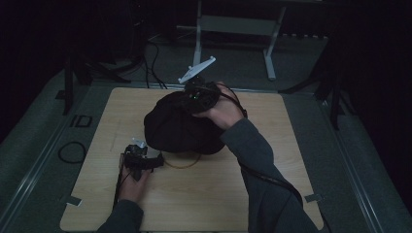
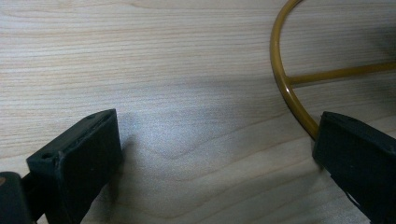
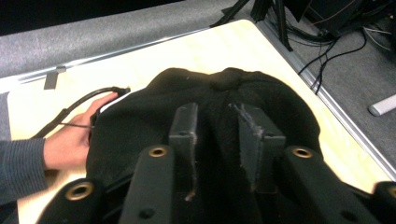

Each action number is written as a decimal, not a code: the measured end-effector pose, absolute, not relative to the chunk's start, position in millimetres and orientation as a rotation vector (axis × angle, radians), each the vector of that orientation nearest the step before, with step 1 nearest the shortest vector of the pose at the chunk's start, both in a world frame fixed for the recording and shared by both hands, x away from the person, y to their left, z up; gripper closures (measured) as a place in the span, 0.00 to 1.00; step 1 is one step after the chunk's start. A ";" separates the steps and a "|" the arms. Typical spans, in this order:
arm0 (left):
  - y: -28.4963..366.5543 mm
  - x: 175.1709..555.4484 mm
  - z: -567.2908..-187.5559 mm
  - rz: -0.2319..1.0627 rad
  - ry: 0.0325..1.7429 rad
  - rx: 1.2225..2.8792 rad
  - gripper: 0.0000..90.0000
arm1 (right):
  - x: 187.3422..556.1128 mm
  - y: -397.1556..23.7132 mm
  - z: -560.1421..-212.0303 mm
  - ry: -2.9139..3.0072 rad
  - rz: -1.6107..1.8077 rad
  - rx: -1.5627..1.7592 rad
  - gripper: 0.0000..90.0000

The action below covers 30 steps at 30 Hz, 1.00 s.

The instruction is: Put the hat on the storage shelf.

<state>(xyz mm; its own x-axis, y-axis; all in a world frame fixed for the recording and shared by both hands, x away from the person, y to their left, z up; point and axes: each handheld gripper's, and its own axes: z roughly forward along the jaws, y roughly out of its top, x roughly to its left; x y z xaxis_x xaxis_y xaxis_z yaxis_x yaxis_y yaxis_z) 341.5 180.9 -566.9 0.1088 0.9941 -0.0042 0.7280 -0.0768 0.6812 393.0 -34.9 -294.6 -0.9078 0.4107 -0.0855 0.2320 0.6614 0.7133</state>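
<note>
Right claw (image 3: pixel 217 133), jaws part-spread and astride a fold of the black cloth (image 1: pixel 177 127) at table (image 1: pixel 272 165) centre; left claw (image 1: pixel 141 159), at its 7 o'clock, spread beside the wire hoop (image 2: pixel 285 84). Likely releasing; next, regrip the cloth

Black cloth (image 1: pixel 177 128): a soft, dark, rounded heap of fabric, domed like a bag or cap, matte and creased.
Place: it sits near the middle of my wooden table (image 1: pixel 272 160), a little toward the far side.
Top: in my right gripper view the fabric (image 3: pixel 219 93) gathers into a small puckered knot at its crown, with folds running down from it.
Gold wire ring (image 2: pixel 285 88): a thin yellow-brown hoop with a straight crossbar, lying flat on the table.
Ring's place: it peeks out (image 1: pixel 182 165) from under the near edge of the cloth.
</note>
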 end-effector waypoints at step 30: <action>181.0 341.5 -566.9 0.652 1.671 1.863 0.01 | 389.6 -73.2 -303.1 2.657 1.188 0.558 0.82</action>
<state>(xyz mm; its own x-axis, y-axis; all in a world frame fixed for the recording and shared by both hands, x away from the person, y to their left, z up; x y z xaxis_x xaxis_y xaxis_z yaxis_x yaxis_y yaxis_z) 341.5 181.0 -566.9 0.1100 0.9939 -0.0044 0.7282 -0.0776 0.6809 389.6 -73.2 -303.1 -0.9138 0.4060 -0.0095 0.2636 0.6108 0.7466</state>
